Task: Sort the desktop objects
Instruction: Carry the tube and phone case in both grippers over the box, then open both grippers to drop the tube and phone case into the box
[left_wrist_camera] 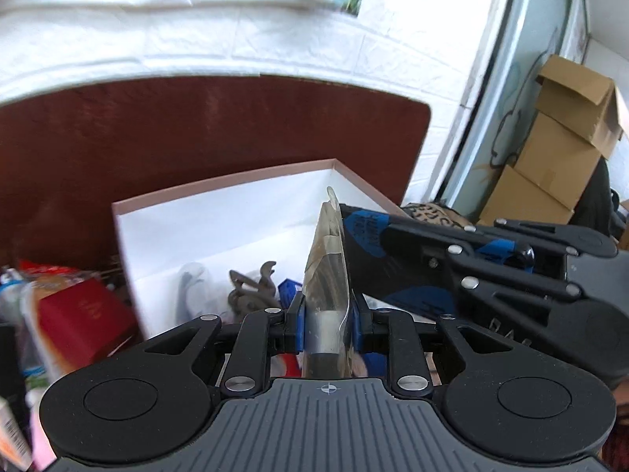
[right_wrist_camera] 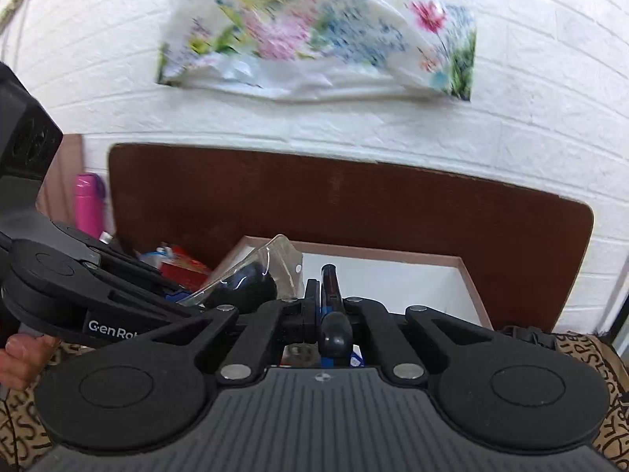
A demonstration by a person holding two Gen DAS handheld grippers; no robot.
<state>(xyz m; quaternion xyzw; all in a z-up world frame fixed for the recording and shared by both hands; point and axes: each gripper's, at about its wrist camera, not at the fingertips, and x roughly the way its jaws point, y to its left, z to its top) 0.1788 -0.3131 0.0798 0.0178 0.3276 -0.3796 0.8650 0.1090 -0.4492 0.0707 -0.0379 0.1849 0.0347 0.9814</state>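
My left gripper [left_wrist_camera: 328, 318] is shut on a clear plastic packet [left_wrist_camera: 328, 259] with a dark item inside, held upright over the pink-rimmed white box [left_wrist_camera: 220, 192]. The packet also shows in the right wrist view [right_wrist_camera: 255, 275]. My right gripper [right_wrist_camera: 328, 306] is shut on a flat black-and-blue package [right_wrist_camera: 330, 283], edge-on, above the same box [right_wrist_camera: 468, 271]. In the left wrist view that package [left_wrist_camera: 369, 259] and the right gripper's fingers [left_wrist_camera: 491, 259] sit just right of my packet. A grey clip-like item [left_wrist_camera: 251, 287] and a white packet [left_wrist_camera: 192, 279] lie in the box.
A dark red-brown table [left_wrist_camera: 196, 129] stands against a white brick wall. A red box [left_wrist_camera: 82, 314] and snack packets lie left of the white box. A pink bottle [right_wrist_camera: 88, 204] stands at far left. Cardboard boxes [left_wrist_camera: 562, 145] are stacked at right.
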